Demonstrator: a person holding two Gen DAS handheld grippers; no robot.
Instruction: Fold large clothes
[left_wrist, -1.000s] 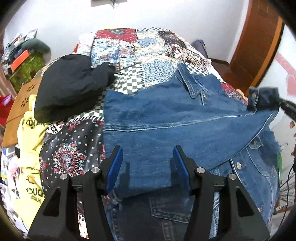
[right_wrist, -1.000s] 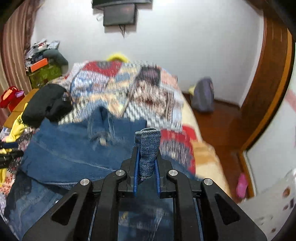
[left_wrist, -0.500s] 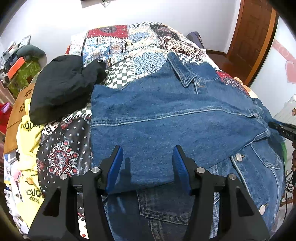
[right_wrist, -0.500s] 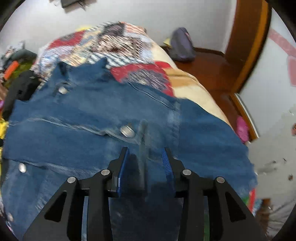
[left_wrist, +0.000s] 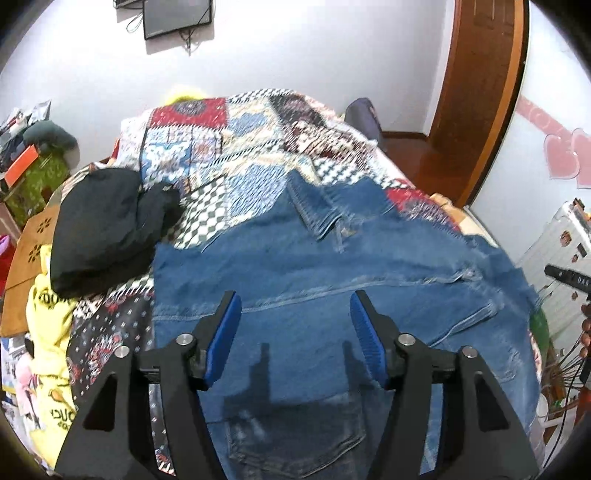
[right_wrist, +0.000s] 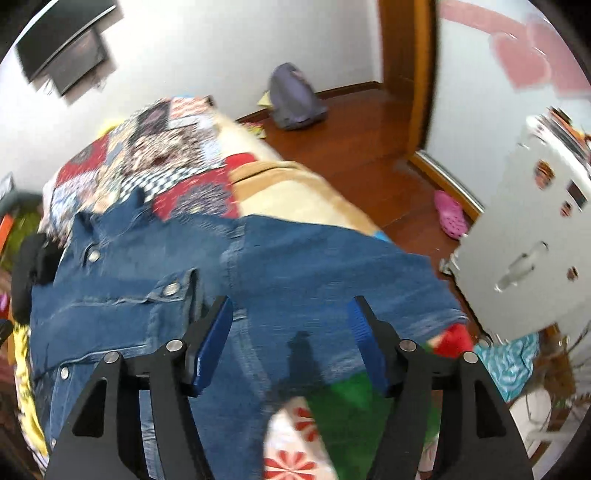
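A blue denim jacket (left_wrist: 332, 288) lies spread on the patchwork bed, collar at the far end, one side folded across the body. It also shows in the right wrist view (right_wrist: 258, 266), with snap buttons and a chest pocket flap. My left gripper (left_wrist: 295, 332) is open and empty, hovering over the jacket's near part. My right gripper (right_wrist: 291, 332) is open and empty above the jacket's right side near the bed's edge. Its tip shows at the right edge of the left wrist view (left_wrist: 565, 277).
A black garment (left_wrist: 107, 225) lies on the patchwork quilt (left_wrist: 236, 147) left of the jacket. Yellow clothes (left_wrist: 48, 332) hang at the bed's left edge. A white cabinet (right_wrist: 524, 258), a pink shoe (right_wrist: 450, 214) and a grey bag (right_wrist: 295, 99) stand right of the bed.
My right gripper let go of the denim sleeve cuff, which now lies across the jacket, and opened wide. My left gripper stayed open and drew back a little.
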